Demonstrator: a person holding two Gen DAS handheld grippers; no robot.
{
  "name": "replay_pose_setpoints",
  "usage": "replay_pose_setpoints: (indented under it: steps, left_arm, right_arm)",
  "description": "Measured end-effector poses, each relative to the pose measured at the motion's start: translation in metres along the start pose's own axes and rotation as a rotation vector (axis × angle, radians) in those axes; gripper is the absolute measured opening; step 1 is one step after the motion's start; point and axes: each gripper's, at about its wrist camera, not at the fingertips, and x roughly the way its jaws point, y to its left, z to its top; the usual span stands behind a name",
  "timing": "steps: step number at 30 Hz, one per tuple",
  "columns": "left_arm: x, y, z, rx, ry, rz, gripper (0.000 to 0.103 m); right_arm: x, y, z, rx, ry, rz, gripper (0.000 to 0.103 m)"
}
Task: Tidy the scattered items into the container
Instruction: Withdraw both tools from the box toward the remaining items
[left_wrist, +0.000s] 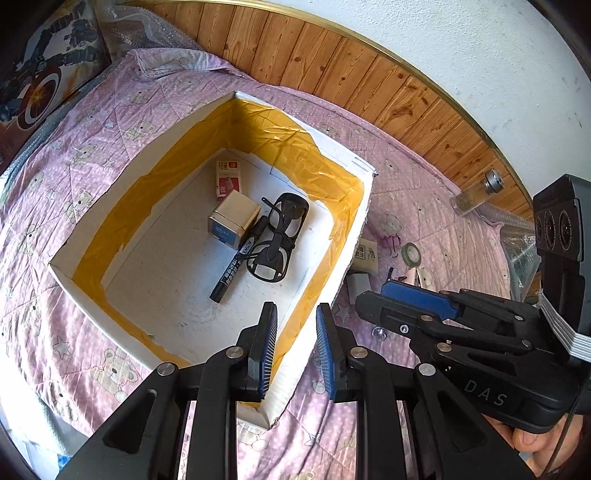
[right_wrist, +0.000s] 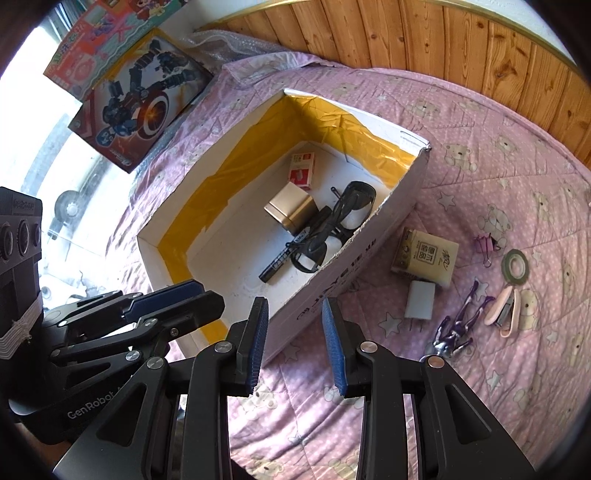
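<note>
A white cardboard box (left_wrist: 122, 177) lined with yellow tape sits on the pink bed cover. It holds black glasses (left_wrist: 280, 236), a black marker (left_wrist: 236, 266), a gold tin (left_wrist: 232, 219) and a red-and-white staple box (left_wrist: 227, 179). My left gripper (left_wrist: 297, 308) hangs open and empty over the box's near corner. My right gripper (right_wrist: 294, 301) is open and empty above the box's near right wall (right_wrist: 332, 295). To the right of the box lie a tissue pack (right_wrist: 426, 256), a white charger (right_wrist: 419, 299), a purple figure (right_wrist: 458, 328), a pink stapler (right_wrist: 504, 306), a green tape roll (right_wrist: 515, 263) and a purple binder clip (right_wrist: 487, 245).
Two toy boxes (right_wrist: 140, 107) lean at the bed's far left by bubble wrap. A glass jar (left_wrist: 476, 194) lies against the wooden wall panel (left_wrist: 369, 74) at the far right. A hand (left_wrist: 532, 439) holds the right gripper's body.
</note>
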Motion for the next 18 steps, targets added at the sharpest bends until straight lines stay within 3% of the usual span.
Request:
replay_pose_setpoints:
  steps: [18]
  left_arm:
    - [-0.011,-0.006,-0.036,0.062,0.028,0.024,0.023]
  right_arm:
    - [-0.006,-0.008,-0.056,0.072,-0.011,0.033,0.034]
